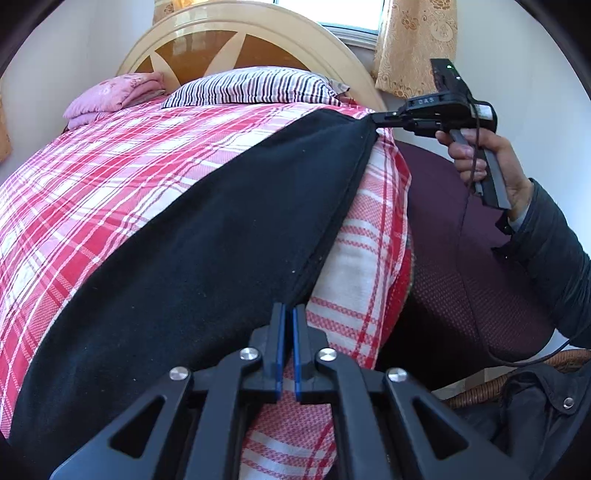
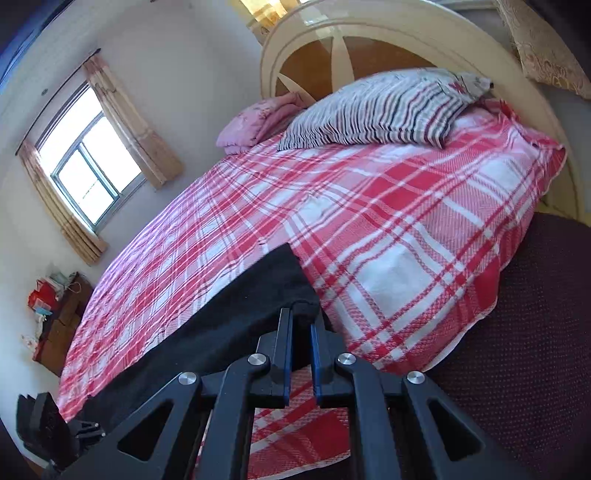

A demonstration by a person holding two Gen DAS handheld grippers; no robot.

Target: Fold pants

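Black pants (image 1: 207, 236) lie stretched along the right edge of a bed with a red and white plaid sheet (image 1: 92, 192). My left gripper (image 1: 289, 310) is shut on the near edge of the pants. My right gripper (image 1: 376, 120) shows in the left wrist view, shut on the far corner of the pants, held by a hand. In the right wrist view the right gripper (image 2: 301, 314) pinches the corner of the black pants (image 2: 236, 314), and the left gripper (image 2: 85, 430) shows at the bottom left.
A striped pillow (image 1: 255, 86) and a folded pink cloth (image 1: 114, 96) lie by the cream headboard (image 1: 236, 22). A dark maroon seat (image 1: 472, 266) stands to the right of the bed. A window (image 2: 88, 158) with curtains and a cluttered cabinet (image 2: 55, 314) are beyond the bed.
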